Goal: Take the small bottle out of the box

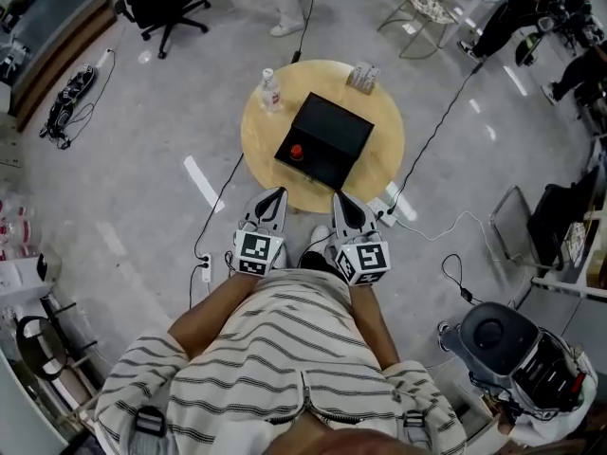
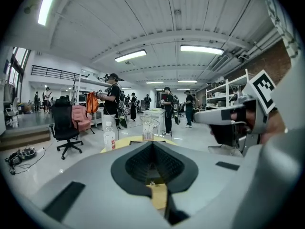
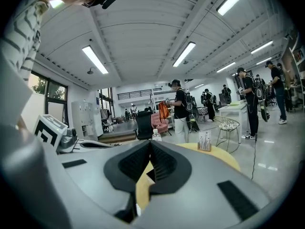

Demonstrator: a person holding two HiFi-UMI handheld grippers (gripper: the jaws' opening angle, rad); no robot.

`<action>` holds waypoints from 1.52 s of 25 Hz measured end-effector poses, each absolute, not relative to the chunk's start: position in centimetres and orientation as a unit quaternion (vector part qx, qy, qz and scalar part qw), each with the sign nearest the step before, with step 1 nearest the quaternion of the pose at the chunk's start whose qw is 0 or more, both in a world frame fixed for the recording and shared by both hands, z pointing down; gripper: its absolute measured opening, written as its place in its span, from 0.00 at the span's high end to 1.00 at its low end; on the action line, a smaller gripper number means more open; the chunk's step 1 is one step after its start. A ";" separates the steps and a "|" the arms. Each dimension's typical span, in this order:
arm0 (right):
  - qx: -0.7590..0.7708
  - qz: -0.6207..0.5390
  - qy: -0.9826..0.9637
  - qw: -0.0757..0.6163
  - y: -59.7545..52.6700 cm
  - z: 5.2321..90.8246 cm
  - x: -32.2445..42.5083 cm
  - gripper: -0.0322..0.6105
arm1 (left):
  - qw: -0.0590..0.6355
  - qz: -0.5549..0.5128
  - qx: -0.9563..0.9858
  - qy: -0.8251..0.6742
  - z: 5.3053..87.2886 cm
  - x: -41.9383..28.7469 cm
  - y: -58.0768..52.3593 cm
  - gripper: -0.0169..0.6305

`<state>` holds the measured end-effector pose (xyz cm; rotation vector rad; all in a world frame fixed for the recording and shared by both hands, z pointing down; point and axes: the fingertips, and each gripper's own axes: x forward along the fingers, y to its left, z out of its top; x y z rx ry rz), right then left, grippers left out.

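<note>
A shut black box (image 1: 324, 138) lies in the middle of the round wooden table (image 1: 261, 150), with a small red round thing (image 1: 297, 152) on its near-left corner. A clear water bottle (image 1: 270, 91) stands at the table's far left; it also shows in the left gripper view as the bottle (image 2: 109, 138) and in the right gripper view as the bottle (image 3: 156, 136). My left gripper (image 1: 278, 193) and right gripper (image 1: 338, 197) hover side by side at the table's near edge, short of the box. In their own views the left gripper (image 2: 152, 143) and the right gripper (image 3: 150, 142) have their jaws together with nothing between them.
A small printed carton (image 1: 362, 77) stands at the table's far right edge. A power strip and cables (image 1: 384, 211) lie on the floor by the table. A black office chair (image 1: 161, 8) and a wire chair (image 1: 422, 8) stand beyond it. People stand in the background (image 2: 113, 99).
</note>
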<state>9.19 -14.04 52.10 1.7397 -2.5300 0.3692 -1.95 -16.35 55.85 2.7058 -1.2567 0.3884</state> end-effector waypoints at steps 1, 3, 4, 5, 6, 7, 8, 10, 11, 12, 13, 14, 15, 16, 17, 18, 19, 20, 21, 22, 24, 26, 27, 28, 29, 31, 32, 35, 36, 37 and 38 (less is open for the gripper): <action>0.559 0.121 -0.820 0.026 -14.5 52.2 9.3 0.92 | 0.066 0.129 0.896 -0.419 55.9 -1.7 -16.7 0.94; 0.553 0.124 -0.823 0.029 -15.2 52.6 9.6 0.92 | 0.069 0.129 0.894 -0.424 56.1 -1.3 -17.4 0.94; 0.550 0.125 -0.825 0.030 -15.4 52.7 9.7 0.92 | 0.071 0.129 0.892 -0.427 56.3 -1.1 -17.7 0.94; 0.547 0.125 -0.827 0.031 -15.6 52.8 9.8 0.92 | 0.073 0.131 0.890 -0.431 56.5 -1.0 -18.0 0.94; 0.544 0.124 -0.830 0.031 -15.9 52.9 9.9 0.92 | 0.074 0.133 0.888 -0.435 56.7 -0.9 -18.4 0.94; 0.541 0.123 -0.831 0.031 -16.3 53.1 10.0 0.92 | 0.075 0.135 0.885 -0.439 56.9 -0.8 -18.8 0.94; 0.539 0.122 -0.832 0.032 -16.7 53.2 10.1 0.92 | 0.077 0.136 0.883 -0.442 57.3 -0.7 -19.3 0.94; 0.538 0.123 -0.833 0.036 -17.2 53.7 10.5 0.92 | 0.084 0.138 0.879 -0.448 58.1 -0.5 -19.8 0.94; 0.537 0.124 -0.833 0.037 -17.4 53.7 10.8 0.92 | 0.088 0.137 0.878 -0.450 58.5 -0.5 -19.9 0.94; 0.537 0.124 -0.834 0.036 -17.6 53.7 11.0 0.92 | 0.091 0.136 0.876 -0.453 58.6 -0.4 -20.1 0.94; 0.537 0.123 -0.834 0.035 -17.8 53.6 11.1 0.92 | 0.092 0.137 0.875 -0.455 58.5 -0.3 -20.3 0.94; 0.536 0.122 -0.834 0.034 -18.1 53.4 11.3 0.92 | 0.091 0.138 0.874 -0.457 58.5 -0.2 -20.6 0.94; 0.535 0.122 -0.835 0.033 -18.3 53.3 11.3 0.92 | 0.090 0.140 0.873 -0.459 58.5 0.0 -20.9 0.94; 0.533 0.122 -0.836 0.034 -18.5 53.3 11.4 0.92 | 0.090 0.142 0.872 -0.460 58.7 0.1 -21.1 0.94; 0.531 0.122 -0.838 0.035 -18.6 53.4 11.4 0.92 | 0.091 0.143 0.871 -0.462 58.9 0.3 -21.3 0.94; 0.528 0.123 -0.839 0.037 -18.7 53.5 11.4 0.92 | 0.092 0.145 0.870 -0.463 59.2 0.4 -21.4 0.94; 0.526 0.125 -0.841 0.038 -18.8 53.7 11.4 0.92 | 0.094 0.147 0.869 -0.463 59.5 0.5 -21.5 0.94; 0.524 0.126 -0.842 0.038 -18.9 53.8 11.4 0.92 | 0.098 0.149 0.868 -0.463 59.8 0.6 -21.6 0.94; 0.523 0.128 -0.842 0.038 -18.9 53.9 11.5 0.92 | 0.102 0.150 0.868 -0.463 60.2 0.7 -21.7 0.94; 0.522 0.129 -0.843 0.038 -19.0 53.9 11.5 0.92 | 0.109 0.149 0.867 -0.462 60.4 0.8 -21.9 0.94; 0.520 0.132 -0.843 0.038 -19.0 54.0 11.5 0.92 | 0.121 0.146 0.865 -0.465 60.8 0.9 -22.2 0.94; 0.519 0.137 -0.843 0.037 -19.0 54.3 11.5 0.92 | 0.127 0.149 0.862 -0.467 61.4 0.9 -22.6 0.94; 0.519 0.139 -0.842 0.037 -19.0 54.4 11.5 0.92 | 0.130 0.153 0.861 -0.468 61.8 0.9 -22.7 0.94; 0.520 0.140 -0.842 0.036 -18.9 54.5 11.5 0.92 | 0.133 0.158 0.859 -0.469 62.3 0.8 -22.8 0.94; 0.519 0.140 -0.842 0.036 -18.9 54.5 11.4 0.92 | 0.137 0.162 0.856 -0.471 62.8 0.8 -22.9 0.94; 0.518 0.141 -0.843 0.035 -18.8 54.7 11.2 0.92 | 0.142 0.168 0.852 -0.476 63.4 0.6 -23.0 0.94; 0.517 0.142 -0.843 0.036 -18.7 54.7 11.2 0.92 | 0.142 0.170 0.851 -0.476 63.7 0.6 -23.0 0.94; 0.517 0.144 -0.843 0.038 -18.5 55.0 11.1 0.92 | 0.144 0.173 0.850 -0.476 64.4 0.8 -23.3 0.94; 0.517 0.144 -0.843 0.038 -18.5 55.1 11.1 0.92 | 0.148 0.173 0.849 -0.478 64.6 0.8 -23.5 0.94; 0.517 0.145 -0.843 0.038 -18.5 55.2 11.1 0.92 | 0.151 0.173 0.847 -0.479 64.9 0.8 -23.8 0.93; 0.517 0.144 -0.843 0.038 -18.7 55.3 11.0 0.92 | 0.156 0.173 0.846 -0.481 65.2 0.8 -24.1 0.93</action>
